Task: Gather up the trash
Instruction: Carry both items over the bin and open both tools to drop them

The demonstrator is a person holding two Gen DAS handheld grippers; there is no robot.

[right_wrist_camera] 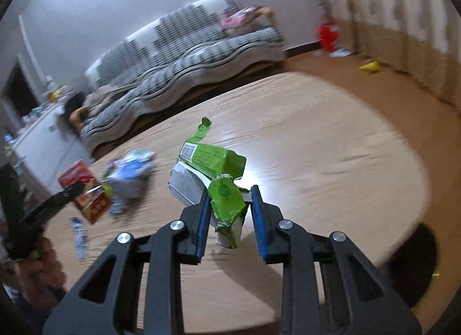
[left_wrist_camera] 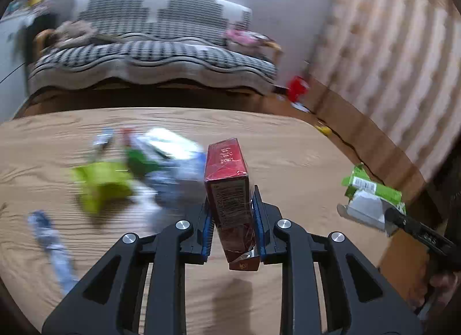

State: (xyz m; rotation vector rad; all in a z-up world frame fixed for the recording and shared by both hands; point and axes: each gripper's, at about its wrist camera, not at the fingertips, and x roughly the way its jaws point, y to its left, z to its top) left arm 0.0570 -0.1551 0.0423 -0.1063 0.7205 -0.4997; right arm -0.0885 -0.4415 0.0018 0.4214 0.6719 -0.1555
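My left gripper is shut on a red box and holds it upright above the wooden table; the box also shows in the right wrist view. My right gripper is shut on a torn green carton with a grey inside, held above the table; it also shows at the right of the left wrist view. Blurred trash lies on the table: a yellow-green wrapper, a blue-white bag, a small blue-white wrapper.
A striped sofa stands behind the table. A red object and a yellow item lie on the floor by the curtain. A white cabinet stands at the left.
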